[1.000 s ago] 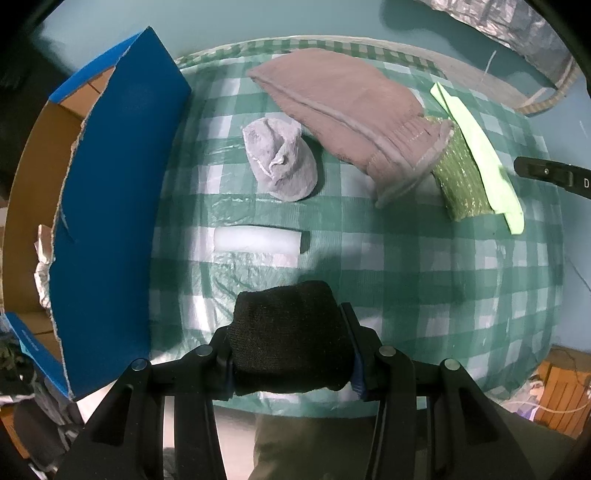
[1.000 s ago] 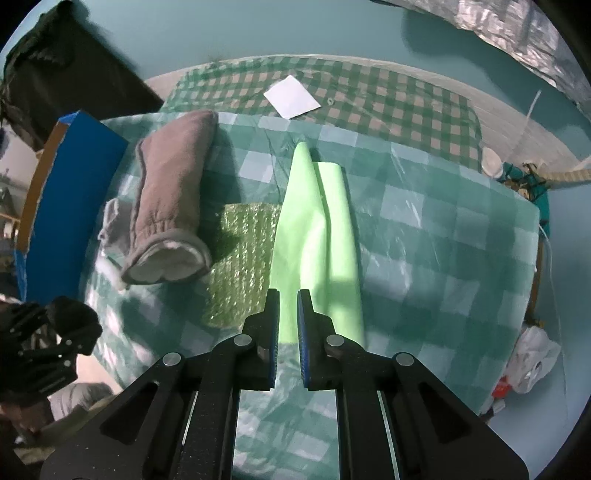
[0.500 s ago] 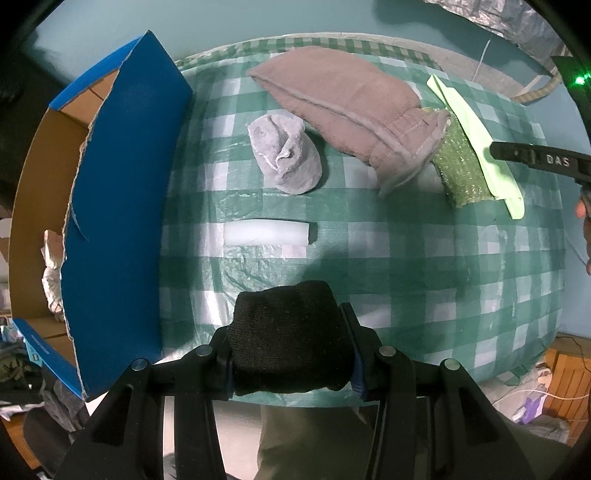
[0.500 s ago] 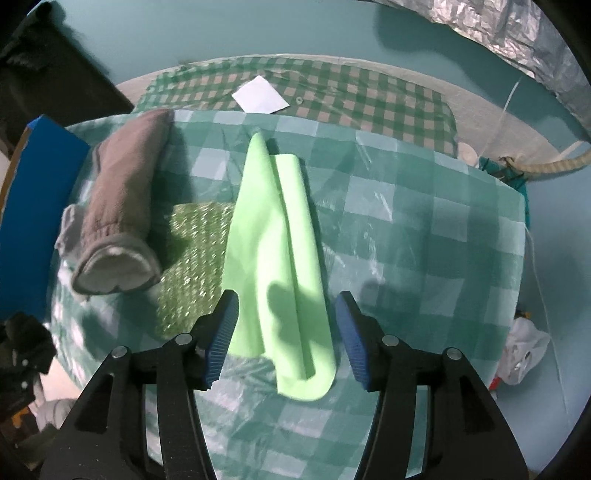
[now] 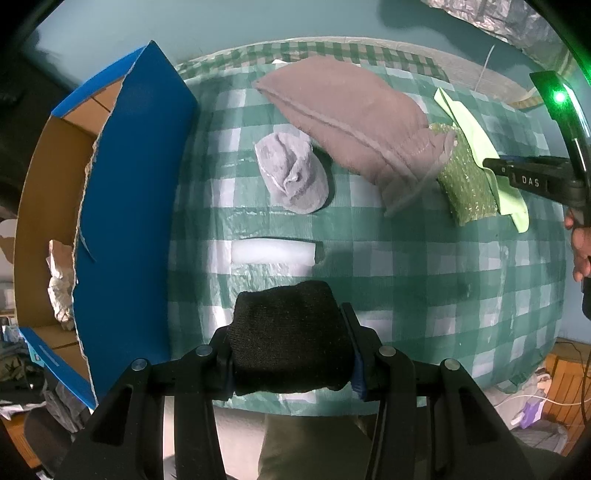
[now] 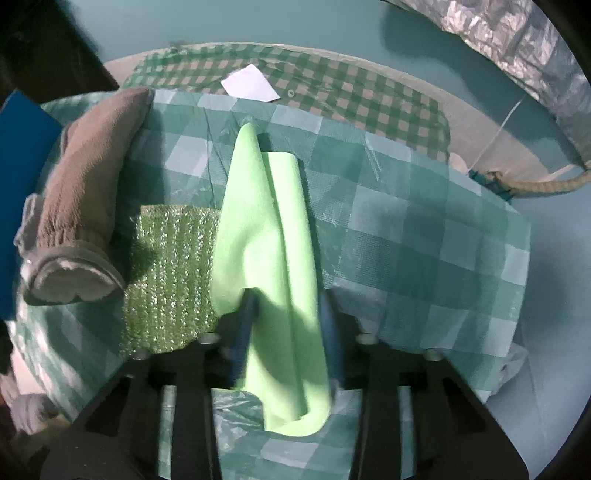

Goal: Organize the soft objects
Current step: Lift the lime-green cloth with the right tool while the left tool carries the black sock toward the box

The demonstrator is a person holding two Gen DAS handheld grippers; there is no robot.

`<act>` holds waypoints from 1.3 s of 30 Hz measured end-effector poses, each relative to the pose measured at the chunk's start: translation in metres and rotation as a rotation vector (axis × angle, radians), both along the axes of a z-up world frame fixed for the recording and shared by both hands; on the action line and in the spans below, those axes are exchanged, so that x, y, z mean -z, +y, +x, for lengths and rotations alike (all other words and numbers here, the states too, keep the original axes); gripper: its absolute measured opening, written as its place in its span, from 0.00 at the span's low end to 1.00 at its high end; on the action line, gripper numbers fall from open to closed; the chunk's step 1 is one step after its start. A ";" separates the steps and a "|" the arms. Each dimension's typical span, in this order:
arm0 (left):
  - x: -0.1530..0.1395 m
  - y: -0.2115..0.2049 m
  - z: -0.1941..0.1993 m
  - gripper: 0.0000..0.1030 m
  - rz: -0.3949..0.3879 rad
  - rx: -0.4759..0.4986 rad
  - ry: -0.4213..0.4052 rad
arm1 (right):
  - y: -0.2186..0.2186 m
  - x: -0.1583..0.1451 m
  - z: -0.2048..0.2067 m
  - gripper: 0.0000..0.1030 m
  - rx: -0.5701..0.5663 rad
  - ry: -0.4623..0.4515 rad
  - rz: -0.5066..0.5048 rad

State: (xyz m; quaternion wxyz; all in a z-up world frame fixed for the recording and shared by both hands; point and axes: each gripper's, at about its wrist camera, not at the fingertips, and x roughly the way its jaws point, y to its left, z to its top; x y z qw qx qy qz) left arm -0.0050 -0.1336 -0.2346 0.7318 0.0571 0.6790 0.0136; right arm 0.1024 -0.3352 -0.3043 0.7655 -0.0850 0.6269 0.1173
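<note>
We see a teal wall (image 6: 258,22) beyond the table's green-checked plastic cloth (image 6: 424,236), crinkled silver foil (image 6: 517,48) hanging upper right.

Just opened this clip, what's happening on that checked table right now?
A person is tidying soft items with two handheld grippers. The left gripper holds a black knitted bundle near the blue cardboard box. The right gripper has just been closing around the folded lime-green cloth, which lies between its jaws on the green checked tablecloth.

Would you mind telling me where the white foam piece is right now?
In the left wrist view, the white foam piece lies on the checked cloth, between the grey cloth and the black item.
</note>
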 end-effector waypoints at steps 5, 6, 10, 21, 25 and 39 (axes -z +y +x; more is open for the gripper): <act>-0.003 0.001 0.001 0.45 0.001 0.002 0.001 | 0.009 0.000 -0.009 0.06 -0.020 0.013 -0.029; -0.003 0.001 0.001 0.45 0.000 0.002 0.001 | 0.009 0.000 -0.011 0.05 -0.013 0.016 -0.026; -0.006 0.001 0.001 0.45 -0.005 0.012 -0.003 | -0.002 -0.004 -0.016 0.05 0.051 0.043 0.032; -0.014 0.006 0.000 0.45 -0.006 0.049 -0.007 | -0.023 -0.045 -0.037 0.05 0.146 0.004 0.127; -0.022 0.007 0.000 0.45 -0.002 0.064 -0.021 | -0.022 -0.058 -0.043 0.05 0.154 -0.007 0.143; -0.055 0.030 0.004 0.45 0.001 0.077 -0.077 | 0.009 -0.106 -0.062 0.05 0.148 -0.053 0.190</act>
